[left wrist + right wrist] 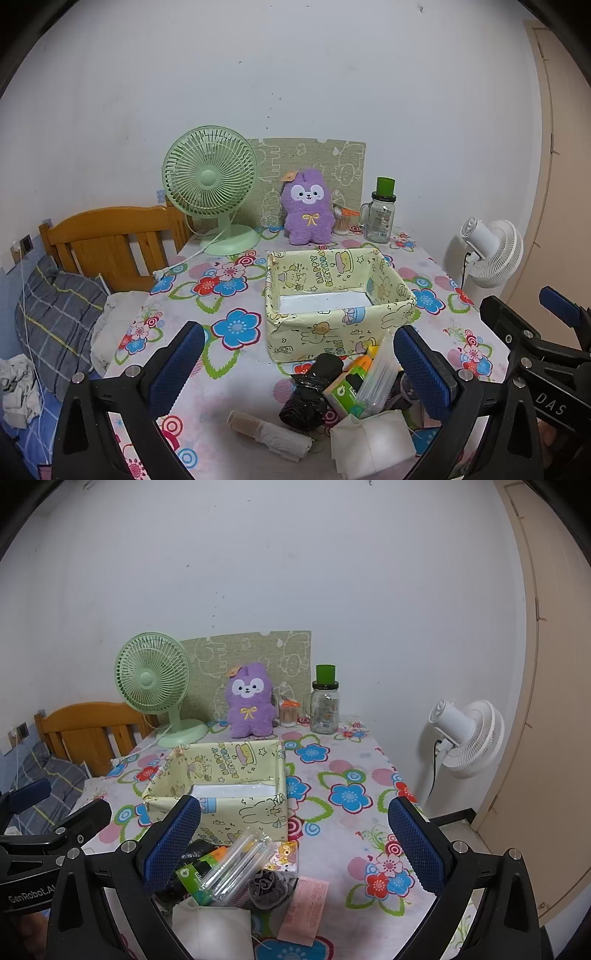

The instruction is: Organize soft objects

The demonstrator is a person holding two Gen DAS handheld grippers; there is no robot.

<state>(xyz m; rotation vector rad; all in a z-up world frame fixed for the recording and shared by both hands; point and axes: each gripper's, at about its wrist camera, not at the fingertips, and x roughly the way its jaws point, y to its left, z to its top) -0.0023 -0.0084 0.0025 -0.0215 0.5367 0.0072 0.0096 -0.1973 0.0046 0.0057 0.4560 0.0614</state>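
Two tools hang over the near edge of the tabletop, each with its blue pads set wide apart and nothing between them: the left tool frames the clutter at lower centre of its view, and the right tool does the same from the other side.

Soft things lie in a heap at the bottom middle of both views: a black bag roll, a white folded cloth, a paper roll at lower left of the heap, a dark scrunchie and a green packet under a clear sleeve of straws. Just behind the heap, at frame centre, stands the yellow box, open-topped and showing only its white floor. The purple plush sits upright at the far edge, between the green fan and the jar, well apart from the box.

Nothing looks sorted yet, so the step is likely a first pick. A good choice would be the cloth or the black roll, since they lie on top and nearest. Closing on the middle of the bulk, not a loose corner, should keep it from unfolding. The straws lean on the packet and may slide if nudged. A pink slip lies flat at lower right and is better left alone.
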